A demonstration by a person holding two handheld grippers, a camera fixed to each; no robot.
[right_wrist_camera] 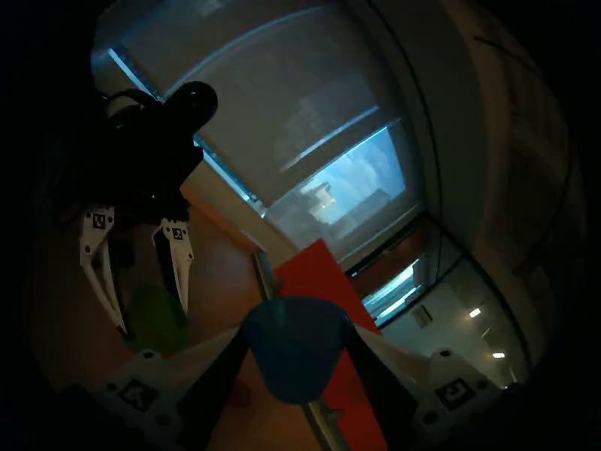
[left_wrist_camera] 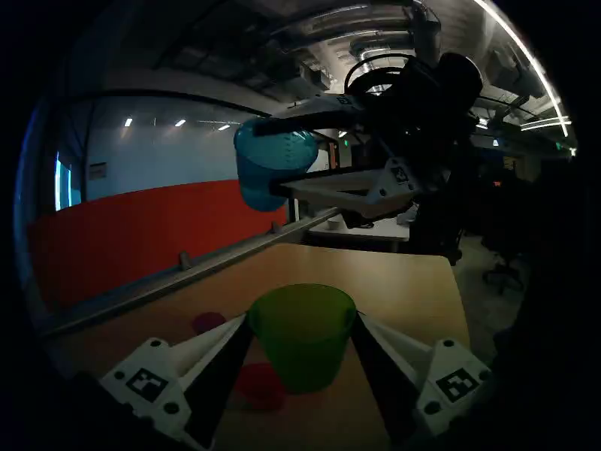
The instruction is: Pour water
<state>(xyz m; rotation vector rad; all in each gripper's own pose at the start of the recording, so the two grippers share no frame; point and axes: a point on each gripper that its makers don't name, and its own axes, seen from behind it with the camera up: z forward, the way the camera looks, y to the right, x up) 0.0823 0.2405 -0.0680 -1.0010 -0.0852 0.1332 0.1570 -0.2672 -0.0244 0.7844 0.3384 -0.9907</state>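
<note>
Judged as the approach before the pour: no stream seen between the cups. Clamped the jaws of the left gripper [left_wrist_camera: 302, 319] on both sides of a green cup [left_wrist_camera: 302, 346], upright, mouth open upward, either resting on the wooden surface [left_wrist_camera: 406, 286] or just above it; could not tell which. Clamped the jaws of the right gripper [left_wrist_camera: 269, 158] on a blue cup [left_wrist_camera: 274, 169], raised well above the surface, behind and to the left of the green cup in the left gripper view, the two well apart. Could not tell the blue cup's tilt for certain, nor any water level inside, in such dim light. Looked translucent, tapered toward the base, with faint marks on the wall. Called next for bringing the blue cup's lip over the green mouth, then tipping slowly, with the green cup held level. Noted two small reddish things [left_wrist_camera: 259, 385] on the surface beside the green cup.
</note>
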